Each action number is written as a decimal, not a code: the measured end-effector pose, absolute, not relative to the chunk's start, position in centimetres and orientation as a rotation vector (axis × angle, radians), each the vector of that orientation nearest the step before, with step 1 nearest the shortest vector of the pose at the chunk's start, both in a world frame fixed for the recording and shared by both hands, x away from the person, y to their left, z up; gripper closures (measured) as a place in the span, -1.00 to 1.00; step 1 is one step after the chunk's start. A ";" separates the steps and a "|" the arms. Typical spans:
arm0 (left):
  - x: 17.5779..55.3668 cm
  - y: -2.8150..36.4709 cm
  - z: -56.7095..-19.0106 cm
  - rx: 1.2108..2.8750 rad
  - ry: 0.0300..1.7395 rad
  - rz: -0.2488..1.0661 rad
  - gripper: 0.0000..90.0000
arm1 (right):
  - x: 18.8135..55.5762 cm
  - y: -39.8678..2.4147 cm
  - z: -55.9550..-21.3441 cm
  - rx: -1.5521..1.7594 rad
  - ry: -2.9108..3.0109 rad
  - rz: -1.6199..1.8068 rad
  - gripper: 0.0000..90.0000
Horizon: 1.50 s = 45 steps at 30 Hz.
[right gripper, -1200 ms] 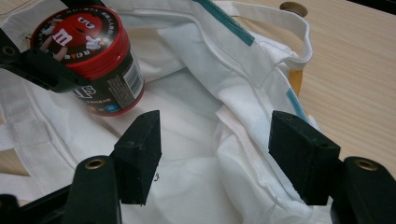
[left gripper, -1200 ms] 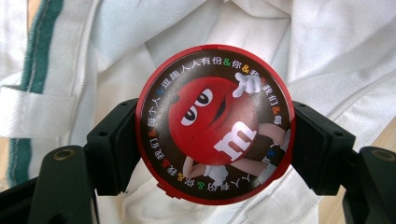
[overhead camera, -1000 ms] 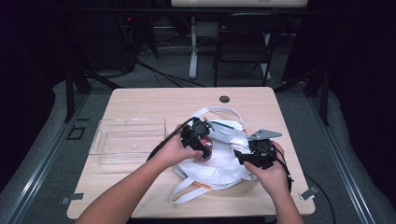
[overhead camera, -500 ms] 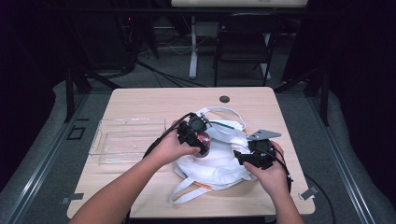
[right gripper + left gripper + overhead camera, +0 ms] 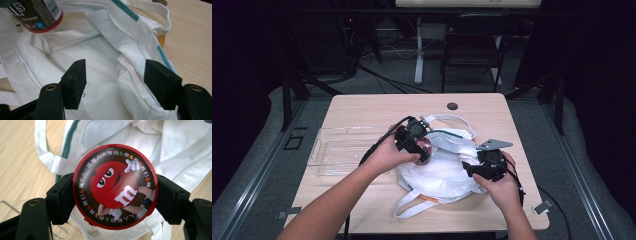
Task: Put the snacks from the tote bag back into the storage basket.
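Two grippers work over the crumpled white cloth tote bag (image 5: 447, 167) at the near right of the pale wooden table (image 5: 362, 107). The left gripper (image 5: 414, 142) clamps a round red candy tin (image 5: 115, 186) above the bag; the right gripper (image 5: 472, 170) hovers wide-jawed over the fabric.

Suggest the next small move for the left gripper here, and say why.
Probably lower the round M&M's tin into the white tote bag. The left gripper clamps the tin by its sides above the bag's fabric, while the right gripper, jaws open, sits at the bag's mouth.
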<state>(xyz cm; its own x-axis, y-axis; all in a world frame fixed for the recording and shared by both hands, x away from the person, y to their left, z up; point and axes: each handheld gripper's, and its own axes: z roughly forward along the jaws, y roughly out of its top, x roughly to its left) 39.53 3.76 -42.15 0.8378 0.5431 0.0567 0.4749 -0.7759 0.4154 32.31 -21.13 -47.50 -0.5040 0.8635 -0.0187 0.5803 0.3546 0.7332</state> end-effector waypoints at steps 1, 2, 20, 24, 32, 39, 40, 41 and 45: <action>39.5 3.8 -42.2 2.628 0.760 0.243 -0.43 | 32.3 -21.1 -47.5 1.262 2.219 0.954 -0.23; 39.5 4.1 -41.9 2.622 0.764 0.257 -0.43 | 32.3 -21.1 -47.5 1.261 2.218 0.954 -0.23; 39.9 6.3 -41.1 2.609 0.813 0.262 -0.43 | 32.3 -21.0 -47.6 1.262 2.221 0.949 -0.23; 40.0 6.5 -41.0 2.603 0.825 0.258 -0.43 | 32.3 -21.0 -47.6 1.262 2.222 0.947 -0.23; 40.1 7.4 -40.6 2.608 0.826 0.270 -0.43 | 32.4 -20.9 -47.7 1.253 2.239 0.932 -0.23; 40.3 8.3 -40.4 2.604 0.848 0.282 -0.43 | 32.4 -20.9 -47.7 1.253 2.241 0.931 -0.23; 40.3 8.6 -40.3 2.599 0.859 0.283 -0.43 | 32.4 -20.9 -47.7 1.255 2.237 0.937 -0.23; 40.4 8.7 -40.2 2.605 0.856 0.285 -0.42 | 32.4 -20.9 -47.7 1.257 2.235 0.936 -0.23; 40.4 9.2 -40.0 2.599 0.870 0.295 -0.42 | 32.4 -20.8 -47.7 1.253 2.240 0.929 -0.23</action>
<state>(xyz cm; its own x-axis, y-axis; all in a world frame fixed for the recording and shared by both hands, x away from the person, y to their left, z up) 40.38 9.19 -40.01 0.7860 0.6135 0.0758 0.5331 -0.7349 0.4192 32.37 -20.85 -47.71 -0.5124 0.8582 -0.0292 0.5855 0.3740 0.7193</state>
